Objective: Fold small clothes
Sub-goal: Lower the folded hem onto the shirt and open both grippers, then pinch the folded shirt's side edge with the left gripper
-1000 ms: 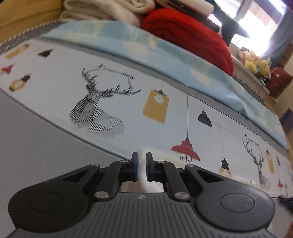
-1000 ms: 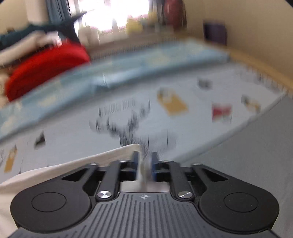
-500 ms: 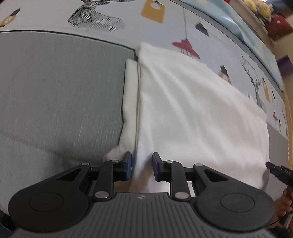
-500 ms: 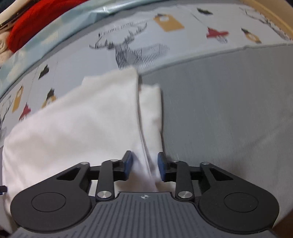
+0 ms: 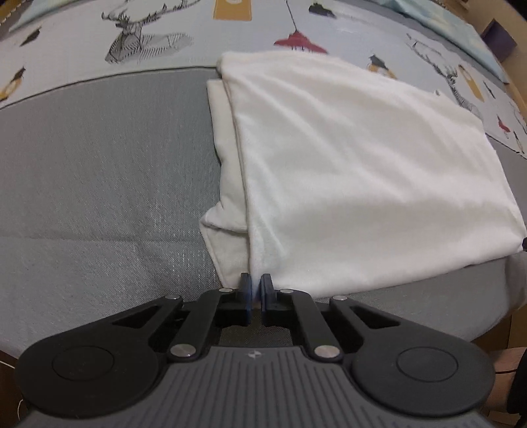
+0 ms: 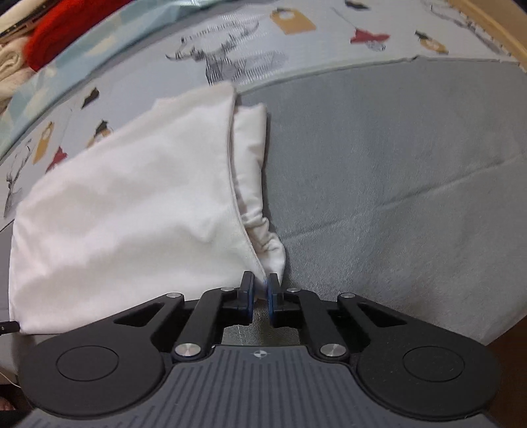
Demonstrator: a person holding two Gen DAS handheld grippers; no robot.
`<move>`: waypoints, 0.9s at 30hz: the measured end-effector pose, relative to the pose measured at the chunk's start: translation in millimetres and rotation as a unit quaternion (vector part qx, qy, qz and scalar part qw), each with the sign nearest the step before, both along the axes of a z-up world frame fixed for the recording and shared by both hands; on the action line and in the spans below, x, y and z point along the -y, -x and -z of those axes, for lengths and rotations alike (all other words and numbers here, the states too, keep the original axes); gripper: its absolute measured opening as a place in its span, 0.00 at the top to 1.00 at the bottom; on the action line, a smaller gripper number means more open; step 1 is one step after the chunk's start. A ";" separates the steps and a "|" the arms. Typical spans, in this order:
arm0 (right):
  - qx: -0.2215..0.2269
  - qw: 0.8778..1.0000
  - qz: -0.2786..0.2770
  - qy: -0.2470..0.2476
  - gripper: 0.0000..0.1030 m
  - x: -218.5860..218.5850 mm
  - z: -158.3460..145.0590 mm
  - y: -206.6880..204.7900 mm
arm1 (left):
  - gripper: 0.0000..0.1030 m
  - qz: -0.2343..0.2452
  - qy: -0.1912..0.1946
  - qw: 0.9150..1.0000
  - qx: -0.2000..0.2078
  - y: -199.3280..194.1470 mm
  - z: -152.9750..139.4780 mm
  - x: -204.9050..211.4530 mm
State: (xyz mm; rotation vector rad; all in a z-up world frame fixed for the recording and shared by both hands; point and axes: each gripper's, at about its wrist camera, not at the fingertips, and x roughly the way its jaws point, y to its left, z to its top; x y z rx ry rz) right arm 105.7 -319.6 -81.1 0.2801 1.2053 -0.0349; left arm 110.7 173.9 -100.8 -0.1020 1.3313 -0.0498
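A white garment (image 5: 346,171) lies folded over on the grey bed cover (image 5: 98,184), with a narrower layer sticking out under its left edge. My left gripper (image 5: 256,282) is shut on the garment's near left corner. In the right wrist view the same garment (image 6: 131,197) fills the left half, with a bunched layer along its right edge. My right gripper (image 6: 260,282) is shut on the garment's near right corner, low over the grey cover (image 6: 395,184).
A printed sheet with deer and lamps (image 5: 148,36) runs behind the garment. A red cushion (image 6: 59,23) and pale folded fabric (image 6: 10,62) lie at the far left in the right wrist view. A wooden bed edge (image 6: 484,23) is at the far right.
Both grippers have pulled back toward me and lowered, laying the white garment flat over itself. Their jaws, half open half a second ago, have closed on the near corners.
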 end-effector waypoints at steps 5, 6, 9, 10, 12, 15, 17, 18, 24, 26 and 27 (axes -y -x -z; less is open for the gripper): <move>-0.023 1.000 -0.004 0.019 0.93 -4.0 3.0 -1.3 | 0.95 0.003 -0.007 1.000 -0.010 3.3 -3.2 -3.1; -0.031 0.999 -0.004 0.021 0.93 -4.7 5.6 -4.1 | 0.95 0.004 -0.008 1.000 -0.015 4.5 -2.8 -2.5; -0.057 0.995 -0.002 0.080 0.93 -7.8 11.9 -9.1 | 0.93 0.011 -0.013 1.000 -0.024 -0.9 -0.5 3.3; -0.054 0.992 0.001 0.112 0.93 -7.8 10.4 -9.8 | 0.93 0.013 -0.015 1.000 -0.023 -0.6 -1.4 3.6; -0.018 0.990 0.023 0.139 0.92 -3.4 -4.6 -11.2 | 0.89 0.006 -0.018 1.000 -0.020 -3.9 -4.0 1.3; 0.067 0.991 0.043 0.109 0.92 5.2 -39.2 -6.1 | 0.88 -0.020 -0.008 1.000 0.001 -7.4 -13.8 -7.1; 0.126 0.987 0.034 0.096 0.88 4.4 -66.9 1.0 | 0.85 -0.040 0.005 0.999 0.017 -10.8 -21.0 -13.2; 0.163 0.982 0.024 0.087 0.77 2.8 -79.3 7.2 | 0.82 -0.053 0.011 0.998 0.030 -13.0 -25.6 -17.3; 0.271 0.959 -0.008 0.080 0.60 -3.0 -82.5 39.6 | 0.72 -0.136 0.083 0.985 0.069 -18.0 -30.1 -43.2; 0.257 0.963 0.001 0.080 0.60 -0.8 -70.4 39.3 | 0.72 -0.155 0.088 0.982 0.064 -19.6 -25.8 -46.6; 0.252 0.964 0.002 0.084 0.60 -0.2 -67.4 38.5 | 0.71 -0.159 0.090 0.981 0.067 -22.1 -23.2 -48.2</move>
